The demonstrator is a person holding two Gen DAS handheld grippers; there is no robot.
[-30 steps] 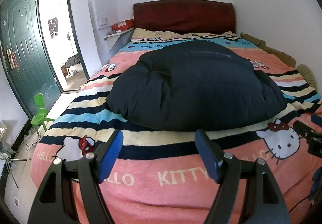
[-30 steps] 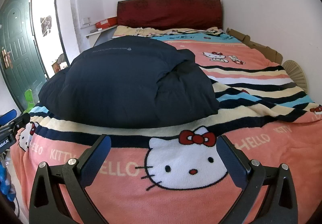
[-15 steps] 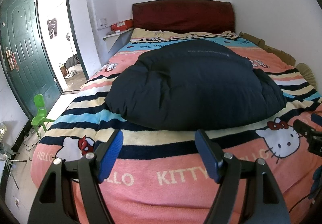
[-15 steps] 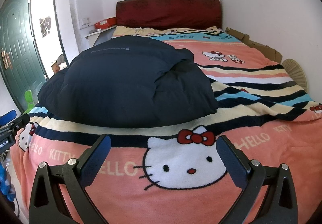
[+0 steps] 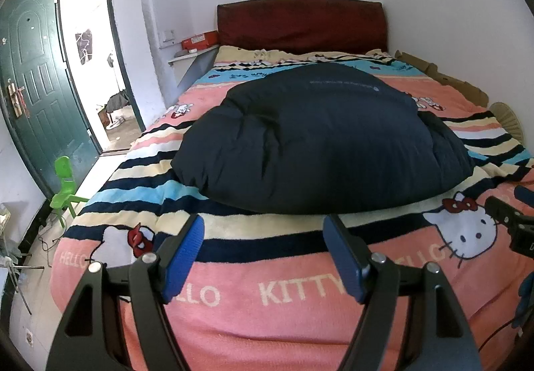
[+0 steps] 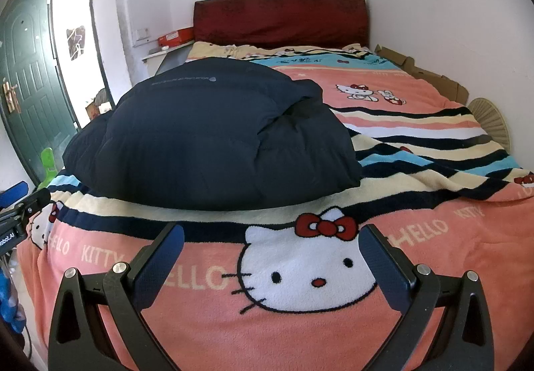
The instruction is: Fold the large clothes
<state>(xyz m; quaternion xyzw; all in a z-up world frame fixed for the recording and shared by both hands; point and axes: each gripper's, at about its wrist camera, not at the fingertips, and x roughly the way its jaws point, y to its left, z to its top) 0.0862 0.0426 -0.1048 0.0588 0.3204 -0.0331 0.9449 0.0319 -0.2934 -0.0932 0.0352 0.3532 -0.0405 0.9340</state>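
A dark navy padded jacket [image 5: 317, 140] lies bundled in a puffy heap in the middle of the bed, on a pink striped Hello Kitty blanket [image 5: 233, 297]. The right wrist view has the same jacket [image 6: 207, 140] at centre left. My left gripper [image 5: 263, 254] hovers over the blanket's near edge, short of the jacket, open with nothing between its blue pads. My right gripper [image 6: 272, 257] is also open and empty, over a cat face print on the blanket [image 6: 434, 287]. Each gripper shows at the edge of the other's view.
A dark red headboard [image 5: 300, 24] stands at the far end against white walls. Cardboard [image 5: 444, 77] lines the bed's right side. Left of the bed are an open green door [image 5: 36, 87], a small green chair [image 5: 65, 187] and a shelf with a red box [image 5: 200, 40].
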